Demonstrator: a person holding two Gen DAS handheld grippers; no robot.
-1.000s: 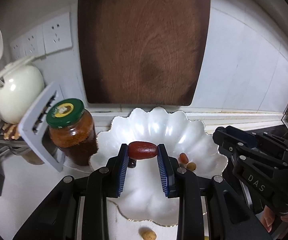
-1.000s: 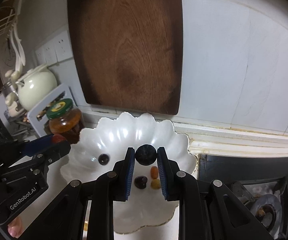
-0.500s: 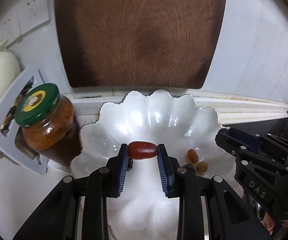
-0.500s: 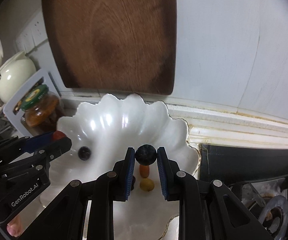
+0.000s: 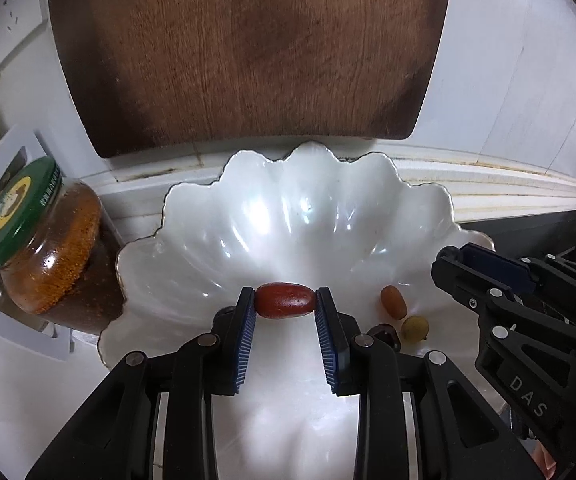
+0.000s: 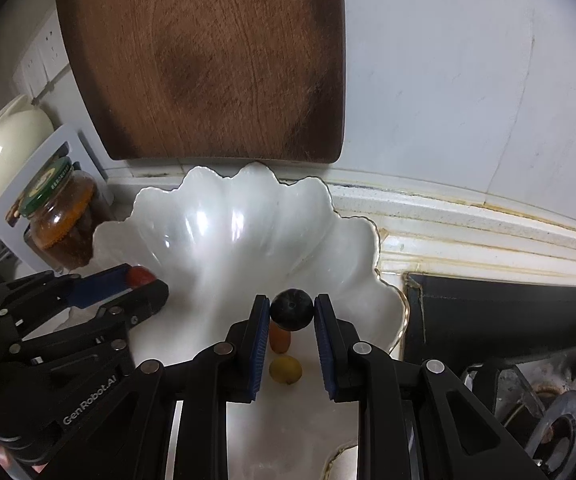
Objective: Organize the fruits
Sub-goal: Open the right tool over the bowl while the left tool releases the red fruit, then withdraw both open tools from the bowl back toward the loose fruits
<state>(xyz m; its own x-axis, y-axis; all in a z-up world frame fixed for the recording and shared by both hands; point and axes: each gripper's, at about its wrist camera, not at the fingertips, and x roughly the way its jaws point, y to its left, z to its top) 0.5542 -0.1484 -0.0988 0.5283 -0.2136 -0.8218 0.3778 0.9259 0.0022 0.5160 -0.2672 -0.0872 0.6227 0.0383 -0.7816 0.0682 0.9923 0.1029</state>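
White tiled wall and a pale kitchen counter frame it all, with a big scalloped white bowl (image 5: 288,216) sitting on the counter below a dark wooden cutting board (image 5: 248,48) leaned against the tiles. Over the bowl's middle, the left gripper (image 5: 285,308) pinches a reddish-brown oblong fruit (image 5: 285,300) end to end between its blue pads. Beside it, the right gripper (image 6: 291,312) clamps a small dark round fruit (image 6: 291,309) over the bowl's right part. Down in the bowl, just under and behind that dark fruit, lie an orange fruit (image 6: 279,340) and a yellow-green one (image 6: 285,370), close together; from the left camera another dark fruit (image 5: 383,330) peeks out next to them, partly hidden by the finger. Left of the bowl, touching or nearly touching its rim, stands a glass jar (image 5: 52,256) of orange-brown paste with a green lid. Behind that leans a white slotted board (image 6: 48,152), and further left a cream teapot (image 6: 12,140). Off to the right is a black stove (image 6: 527,340).
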